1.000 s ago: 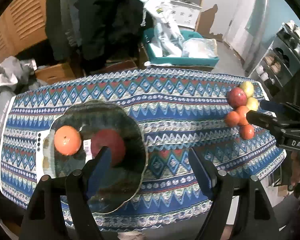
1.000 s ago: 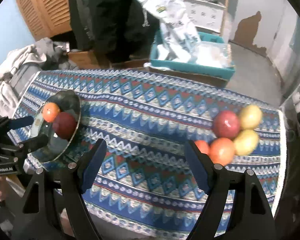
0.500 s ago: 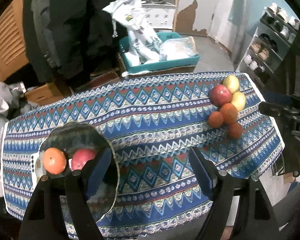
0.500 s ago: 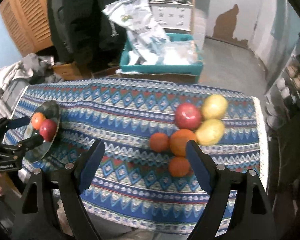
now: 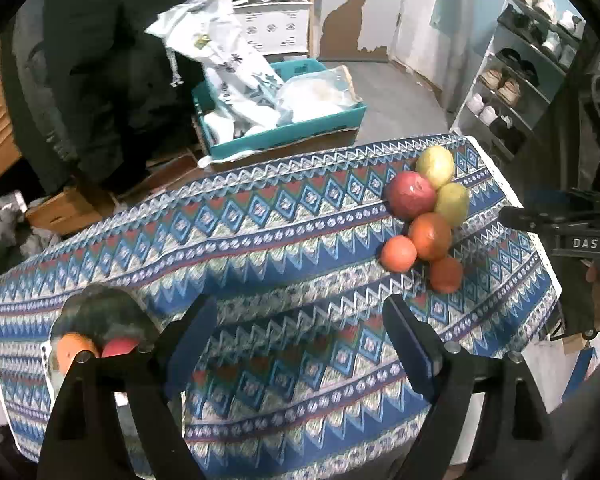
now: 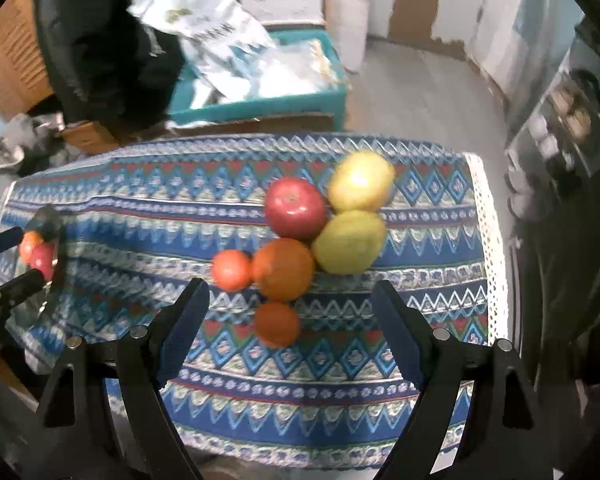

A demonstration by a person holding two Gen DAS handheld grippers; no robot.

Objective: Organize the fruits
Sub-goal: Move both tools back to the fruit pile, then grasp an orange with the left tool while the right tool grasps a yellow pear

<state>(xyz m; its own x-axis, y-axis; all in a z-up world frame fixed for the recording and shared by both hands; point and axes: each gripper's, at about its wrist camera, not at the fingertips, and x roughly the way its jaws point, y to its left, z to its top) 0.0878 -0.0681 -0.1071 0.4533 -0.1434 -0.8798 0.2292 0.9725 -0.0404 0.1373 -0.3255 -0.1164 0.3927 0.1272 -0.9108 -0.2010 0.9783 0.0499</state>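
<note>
At the left end of the patterned blue cloth-covered desk [image 5: 260,240], a dark glass bowl [image 5: 96,308] holds an orange and a red apple. The left tongs [image 5: 296,344] tilt steeply down over bare cloth, jaws opening, nothing between them. The right tongs [image 6: 290,330] tilt likewise, released, with the nearest small orange [image 6: 277,323] of the clustered fruit pile [image 6: 312,232] between their tips, untouched.

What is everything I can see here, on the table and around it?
Patterned blue tablecloth: one, covers table.
Red apple: one, in the right-hand cluster.
Yellow-green pears: two, beside the apple.
Oranges: three, in front of the apple.
Dark glass plate: one, left end, with one orange and one red fruit.
Teal crate: one, on the floor behind, holding white bags.
Shoe rack: one, right wall.
Left gripper: black, opening, empty.
Right gripper: black, open, empty.
</note>
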